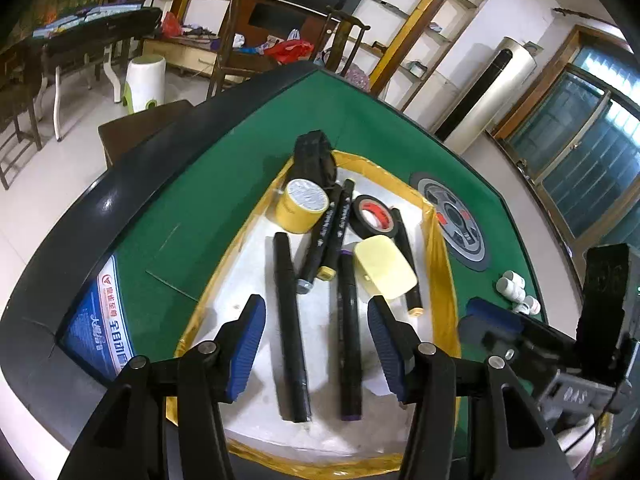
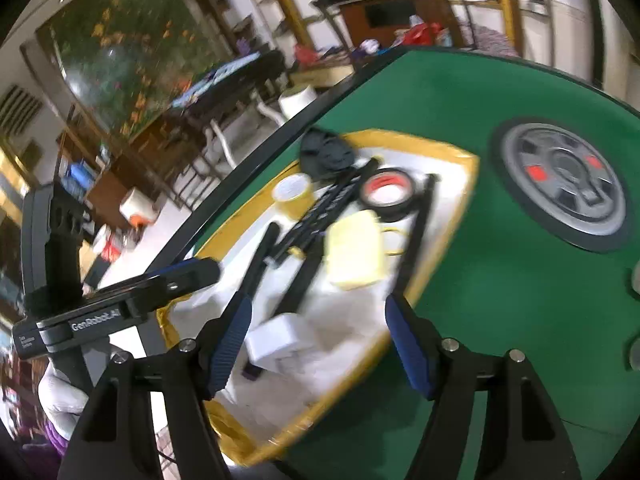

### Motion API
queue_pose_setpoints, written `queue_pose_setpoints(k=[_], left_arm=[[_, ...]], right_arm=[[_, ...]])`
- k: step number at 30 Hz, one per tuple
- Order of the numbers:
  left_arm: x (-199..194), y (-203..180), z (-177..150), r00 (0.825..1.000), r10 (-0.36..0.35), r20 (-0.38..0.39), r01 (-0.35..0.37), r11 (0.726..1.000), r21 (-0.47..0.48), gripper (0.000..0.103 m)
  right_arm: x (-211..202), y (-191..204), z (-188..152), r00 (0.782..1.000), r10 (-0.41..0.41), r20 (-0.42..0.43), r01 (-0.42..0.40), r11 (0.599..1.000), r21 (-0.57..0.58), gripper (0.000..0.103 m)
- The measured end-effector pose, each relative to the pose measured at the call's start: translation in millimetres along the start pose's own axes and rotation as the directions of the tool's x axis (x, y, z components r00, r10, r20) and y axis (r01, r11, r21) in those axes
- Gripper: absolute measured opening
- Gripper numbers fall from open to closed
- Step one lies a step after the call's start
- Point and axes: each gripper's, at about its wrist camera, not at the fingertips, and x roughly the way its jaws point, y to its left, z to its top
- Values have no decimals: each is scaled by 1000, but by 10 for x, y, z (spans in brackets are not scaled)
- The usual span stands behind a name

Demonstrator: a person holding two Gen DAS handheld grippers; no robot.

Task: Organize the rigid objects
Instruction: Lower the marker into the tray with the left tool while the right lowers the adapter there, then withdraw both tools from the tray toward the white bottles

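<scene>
Left gripper (image 1: 316,344) hangs over the near end of a white tray (image 1: 248,280) with a yellow taped rim, jaws apart, nothing between the pads; a long black marker (image 1: 290,332) and a purple-capped marker (image 1: 349,340) lie on the tray floor below the gap. Right gripper (image 2: 318,344) is also apart and empty, over the tray's near corner; this view is motion-blurred. The tray sits on a green felt desk (image 1: 192,216) with a black raised edge. Tray contents: yellow tape roll (image 1: 302,205) at the far left, black tape roll with red core (image 1: 374,216) to its right, two more markers (image 1: 326,236) angled between them, a pale yellow flat case (image 1: 385,268) lying partly across a marker, and a black bundled object (image 1: 314,156) at the far end. A small white box (image 2: 280,338) sits in the tray's near corner in the right view. Outside the tray: round grey dial (image 1: 456,224) set into the felt, and small white bottles (image 1: 516,288) clustered beside it.
</scene>
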Motion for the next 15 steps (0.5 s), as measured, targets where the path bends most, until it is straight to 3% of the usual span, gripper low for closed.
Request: queue_pose_setpoints(k=[7,15], left_arm=[[-54,-445,-65,1000,-13,4,12,996,83,61],[104,-1130,-219,997,-46,-59,57,977,207,61]], right_arm=[[-469,-761,-196,990,-66,122,47,987,154,69],[-1055,-1832,-591,958,-188,218,88,913,398,70]])
